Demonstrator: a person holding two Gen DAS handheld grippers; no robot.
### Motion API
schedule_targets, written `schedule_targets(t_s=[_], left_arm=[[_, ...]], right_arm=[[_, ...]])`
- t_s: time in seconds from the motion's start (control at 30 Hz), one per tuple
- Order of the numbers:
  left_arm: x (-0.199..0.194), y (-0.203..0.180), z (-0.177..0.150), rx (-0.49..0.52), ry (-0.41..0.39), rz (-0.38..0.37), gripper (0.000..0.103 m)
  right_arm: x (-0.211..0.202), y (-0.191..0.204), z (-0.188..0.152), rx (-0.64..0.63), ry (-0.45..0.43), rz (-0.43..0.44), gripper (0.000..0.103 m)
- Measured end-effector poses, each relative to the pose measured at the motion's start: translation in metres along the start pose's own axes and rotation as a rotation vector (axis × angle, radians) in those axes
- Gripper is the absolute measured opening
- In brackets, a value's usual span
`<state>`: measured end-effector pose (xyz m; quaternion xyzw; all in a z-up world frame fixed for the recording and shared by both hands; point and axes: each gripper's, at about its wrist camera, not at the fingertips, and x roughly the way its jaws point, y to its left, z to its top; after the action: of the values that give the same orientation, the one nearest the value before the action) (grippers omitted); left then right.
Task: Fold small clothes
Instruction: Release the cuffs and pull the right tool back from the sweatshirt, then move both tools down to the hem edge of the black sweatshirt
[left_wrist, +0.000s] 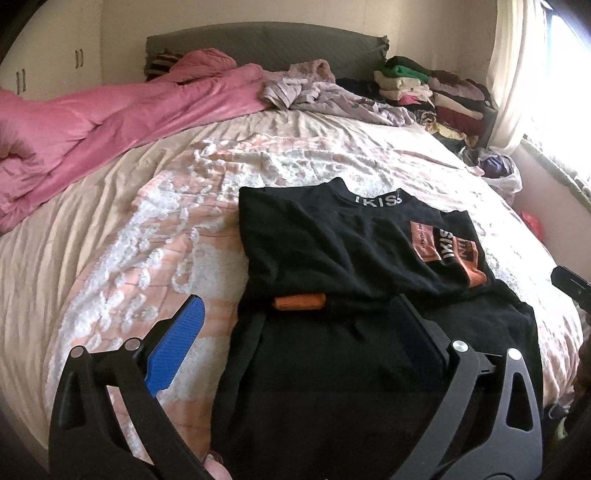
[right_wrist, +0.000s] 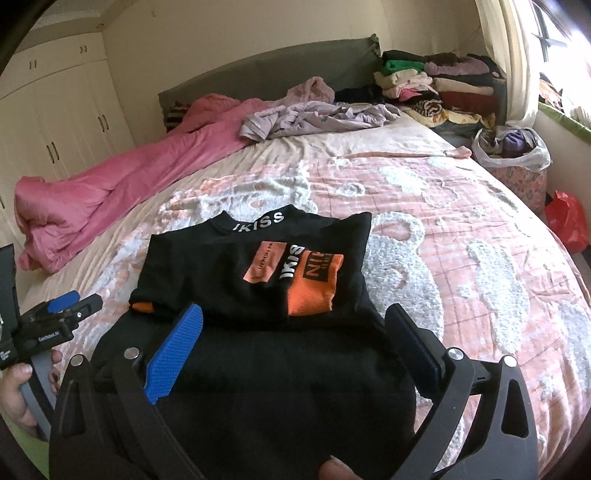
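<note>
The black shirt (right_wrist: 255, 273) lay partly folded on the bed (right_wrist: 461, 229). Both the left gripper (left_wrist: 295, 332) and right gripper (right_wrist: 295, 332) hovered above it, jaws wide apart, holding nothing.

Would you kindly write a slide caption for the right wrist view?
Open right gripper poised over a partly folded black shirt on the bed, left gripper alongside.

Both wrist cameras look headboard-ward along the bed (left_wrist: 110, 229) (low, close), sharing the black shirt (right_wrist: 229, 280).
</note>
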<state>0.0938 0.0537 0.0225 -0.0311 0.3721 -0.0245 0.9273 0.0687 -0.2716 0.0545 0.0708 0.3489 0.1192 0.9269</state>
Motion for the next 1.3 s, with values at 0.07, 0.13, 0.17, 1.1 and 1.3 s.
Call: schedule_targets(t_s=[0.07,0.13,0.17,1.1,1.3], left_arm=[[-0.004,0.002,-0.002,0.004,-0.002,0.002,0.094],[-0.008,0.004,-0.005,0.012,-0.004,0.014,0.094],[-0.010,0.005,-0.007,0.013,-0.005,0.015,0.094],[-0.034,0.031,-0.062,0.024,0.077,0.036,0.094],[-0.034,0.040,-0.084,0.020,0.122,0.035,0.094]], right_arm=[[-0.004,0.000,-0.001,-0.003,-0.001,0.001,0.099],[-0.008,0.001,-0.003,-0.009,0.000,-0.001,0.099],[-0.010,0.001,-0.004,-0.011,0.001,-0.002,0.099],[-0.035,-0.012,-0.056,-0.019,0.087,-0.015,0.099],[-0.040,-0.016,-0.067,-0.020,0.104,-0.024,0.099]])
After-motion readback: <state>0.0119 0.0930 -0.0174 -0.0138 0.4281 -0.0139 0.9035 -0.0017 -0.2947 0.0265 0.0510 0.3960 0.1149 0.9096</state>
